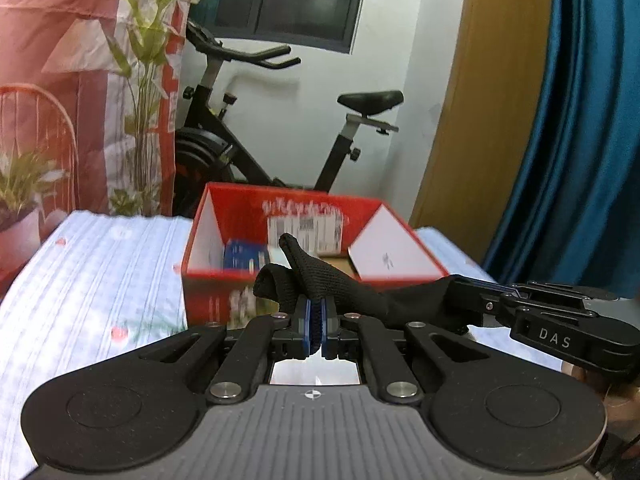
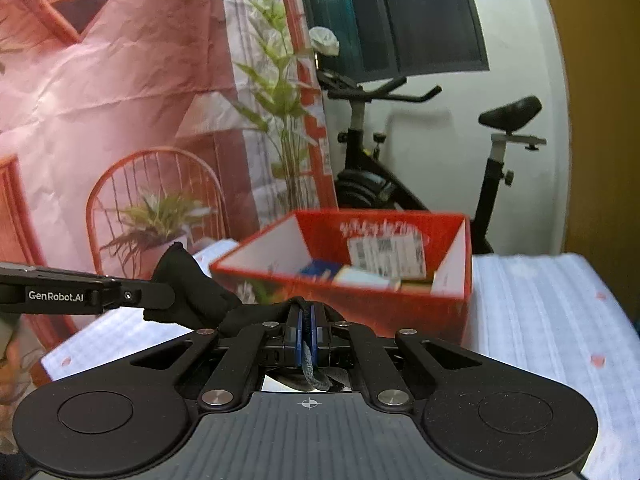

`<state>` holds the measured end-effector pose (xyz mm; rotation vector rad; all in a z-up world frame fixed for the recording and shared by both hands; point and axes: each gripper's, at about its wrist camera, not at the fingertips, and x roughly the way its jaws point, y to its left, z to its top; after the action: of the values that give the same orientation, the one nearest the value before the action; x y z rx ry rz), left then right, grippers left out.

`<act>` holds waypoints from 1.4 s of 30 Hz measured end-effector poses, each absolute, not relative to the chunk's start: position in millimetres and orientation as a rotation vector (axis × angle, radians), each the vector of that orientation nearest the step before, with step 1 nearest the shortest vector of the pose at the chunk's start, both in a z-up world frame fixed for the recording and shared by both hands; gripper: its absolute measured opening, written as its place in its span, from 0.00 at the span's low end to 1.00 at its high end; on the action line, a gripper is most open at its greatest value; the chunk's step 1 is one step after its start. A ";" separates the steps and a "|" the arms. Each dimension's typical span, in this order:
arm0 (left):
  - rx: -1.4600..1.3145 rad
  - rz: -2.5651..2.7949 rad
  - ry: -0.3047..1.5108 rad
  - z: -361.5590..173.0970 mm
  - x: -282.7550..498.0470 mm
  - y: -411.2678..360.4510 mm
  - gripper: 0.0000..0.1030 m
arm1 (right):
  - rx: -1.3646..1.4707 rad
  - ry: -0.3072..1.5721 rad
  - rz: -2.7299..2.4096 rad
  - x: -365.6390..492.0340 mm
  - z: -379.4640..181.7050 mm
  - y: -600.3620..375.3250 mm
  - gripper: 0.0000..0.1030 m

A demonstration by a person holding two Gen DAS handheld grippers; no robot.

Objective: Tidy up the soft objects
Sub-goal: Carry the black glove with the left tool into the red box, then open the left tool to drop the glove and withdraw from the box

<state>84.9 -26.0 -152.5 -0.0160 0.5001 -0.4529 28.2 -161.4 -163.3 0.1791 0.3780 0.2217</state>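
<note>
A black knitted sock (image 1: pixel 344 288) hangs stretched between both grippers, in the air in front of an open red box (image 1: pixel 312 208). My left gripper (image 1: pixel 316 312) is shut on one end of it. My right gripper (image 2: pixel 306 330) is shut on the other end, and the sock (image 2: pixel 192 288) runs off to its left. The right gripper reaches in from the right in the left wrist view (image 1: pixel 472 300). The left gripper comes in from the left in the right wrist view (image 2: pixel 160 296). The red box (image 2: pixel 456 276) holds a blue packet (image 1: pixel 244 256) and other small boxes.
The box stands on a bed with a pale striped cover (image 1: pixel 100 264), which also shows in the right wrist view (image 2: pixel 540 312). An exercise bike (image 1: pixel 248 128) stands behind the bed. A printed backdrop (image 2: pixel 120 100) hangs at the left, a blue curtain (image 1: pixel 580 120) at the right.
</note>
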 end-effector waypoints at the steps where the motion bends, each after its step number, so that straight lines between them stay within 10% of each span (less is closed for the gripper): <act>1: -0.015 -0.453 0.495 -147.8 92.8 -28.6 0.06 | 0.179 0.373 0.223 36.4 -157.5 -165.0 0.04; 35: 0.005 -0.387 0.767 -186.0 237.0 -60.6 0.07 | 0.166 0.686 0.141 229.5 -195.8 -185.5 0.04; 38: 0.009 -0.393 0.754 -181.1 234.0 -58.9 0.13 | 0.156 0.700 0.103 229.1 -196.0 -187.4 0.10; 42: 0.020 -0.392 0.716 -172.2 225.7 -54.5 0.48 | 0.141 0.692 0.064 223.2 -191.0 -187.9 0.25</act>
<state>225.7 -54.5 -172.2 0.0202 0.7165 -0.3916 223.2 -187.9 -191.0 0.1408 0.6918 0.0641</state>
